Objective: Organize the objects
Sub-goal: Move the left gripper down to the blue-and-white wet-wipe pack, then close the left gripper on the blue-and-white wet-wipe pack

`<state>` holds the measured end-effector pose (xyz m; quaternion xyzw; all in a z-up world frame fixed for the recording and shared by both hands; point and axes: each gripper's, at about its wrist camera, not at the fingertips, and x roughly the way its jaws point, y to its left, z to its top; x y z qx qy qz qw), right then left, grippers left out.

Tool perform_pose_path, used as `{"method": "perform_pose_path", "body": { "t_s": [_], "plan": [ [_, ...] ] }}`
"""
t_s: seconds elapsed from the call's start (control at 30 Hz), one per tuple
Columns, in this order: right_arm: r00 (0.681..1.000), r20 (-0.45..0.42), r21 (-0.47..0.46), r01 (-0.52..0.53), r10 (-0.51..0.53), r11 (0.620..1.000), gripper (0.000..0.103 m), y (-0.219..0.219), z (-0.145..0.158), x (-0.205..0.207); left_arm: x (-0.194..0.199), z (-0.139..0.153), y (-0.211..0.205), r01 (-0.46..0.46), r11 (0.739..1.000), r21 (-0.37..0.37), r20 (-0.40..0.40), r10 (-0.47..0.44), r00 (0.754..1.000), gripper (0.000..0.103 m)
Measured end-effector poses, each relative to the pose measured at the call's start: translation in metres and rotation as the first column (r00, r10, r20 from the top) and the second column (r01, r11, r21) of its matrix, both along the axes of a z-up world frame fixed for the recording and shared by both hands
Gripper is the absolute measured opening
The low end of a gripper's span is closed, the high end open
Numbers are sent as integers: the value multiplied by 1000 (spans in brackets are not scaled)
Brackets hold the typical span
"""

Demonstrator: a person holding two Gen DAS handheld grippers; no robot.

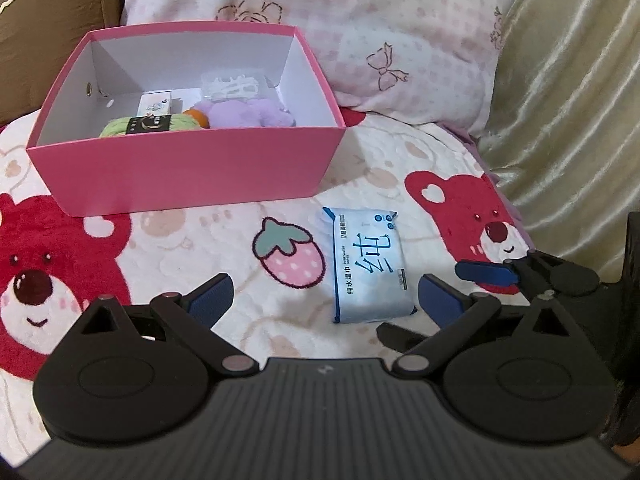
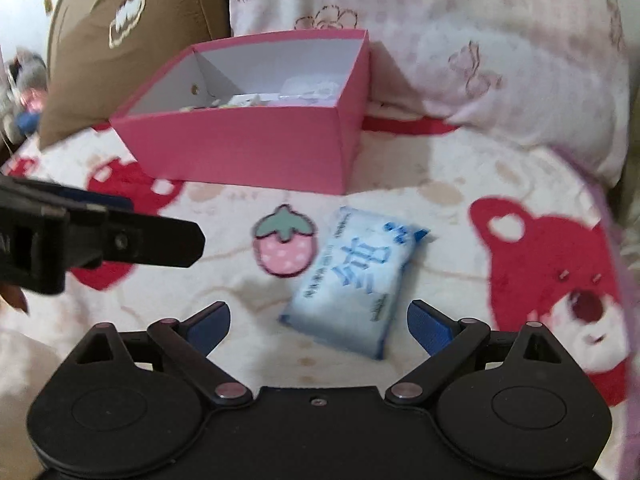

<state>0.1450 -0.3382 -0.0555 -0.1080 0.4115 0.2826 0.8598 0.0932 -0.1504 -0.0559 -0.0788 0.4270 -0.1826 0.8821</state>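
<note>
Remaining outside box (image 1: 188, 168): only wipes (image 1: 368, 266), just in front of it; several items already inside. Both grippers, left (image 1: 324, 300) and right (image 2: 318, 322), spread apart, empty.

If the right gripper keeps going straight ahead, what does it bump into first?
Probably the blue wet-wipe pack. It lies on the blanket just beyond the open right gripper, slightly right of centre between its fingers. The pink box sits farther back. Depth is uncertain.
</note>
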Motion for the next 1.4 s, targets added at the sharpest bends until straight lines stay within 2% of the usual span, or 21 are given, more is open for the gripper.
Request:
{"method": "perform_pose_path", "body": {
  "t_s": [0.17,0.23,0.27,0.3,0.4,0.53,0.73,0.83,0.93,1.07,1.13,1.23,1.3,1.33,1.37,1.4],
  "plan": [
    [997,65,-26,-38,40,999,97,2,-11,-4,6,-12,-7,6,998,-57,-2,-6,1000,99],
    [996,76,-28,-38,40,999,95,3,-18,-2,10,-19,-14,4,1000,-23,3,-4,1000,98],
    [997,74,-23,-36,37,999,93,3,-22,1,13,-23,-19,-2,1000,23,-3,2,1000,98],
    [998,62,-11,-28,29,1000,91,2,-26,4,16,-26,-23,1,999,36,-3,-1,1000,98],
    [999,16,-4,30,-30,1000,88,-1,-40,16,22,-36,-26,2,1000,9,-19,-2,1000,98],
    [998,-16,13,58,-58,998,88,-8,-53,23,28,-46,-35,12,1000,25,-3,-12,1000,93],
    [1000,20,45,2,-3,999,89,-10,-55,14,37,-61,-42,19,1000,-23,-11,-19,1000,90],
    [999,-45,109,29,-24,994,90,-12,-57,23,52,-72,-45,31,997,-73,-34,-33,999,87],
    [985,-143,160,123,-100,979,90,-17,-62,45,65,-80,-49,22,997,-78,-64,-27,998,81],
    [990,-111,170,108,-90,980,89,-14,-58,48,72,-90,-49,8,992,-124,-90,-20,996,71],
    [993,-100,153,84,-69,985,89,-8,-61,44,74,-97,-50,9,994,-110,-103,-21,994,70],
    [992,-98,127,88,-76,988,88,-2,-63,40,73,-101,-47,5,993,-115,-91,-16,996,64],
    [994,-79,111,86,-78,990,88,0,-63,38,72,-102,-45,12,991,-134,-78,-23,997,47],
    [994,-74,104,89,-81,991,88,1,-64,38,72,-102,-44,19,987,-157,-80,-31,996,43],
    [994,-69,97,93,-86,991,88,1,-66,39,73,-103,-42,22,983,-183,-91,-39,995,33],
    [994,-61,91,95,-89,991,87,1,-67,39,74,-105,-41,21,978,-206,-102,-43,994,31]
  ]
}}
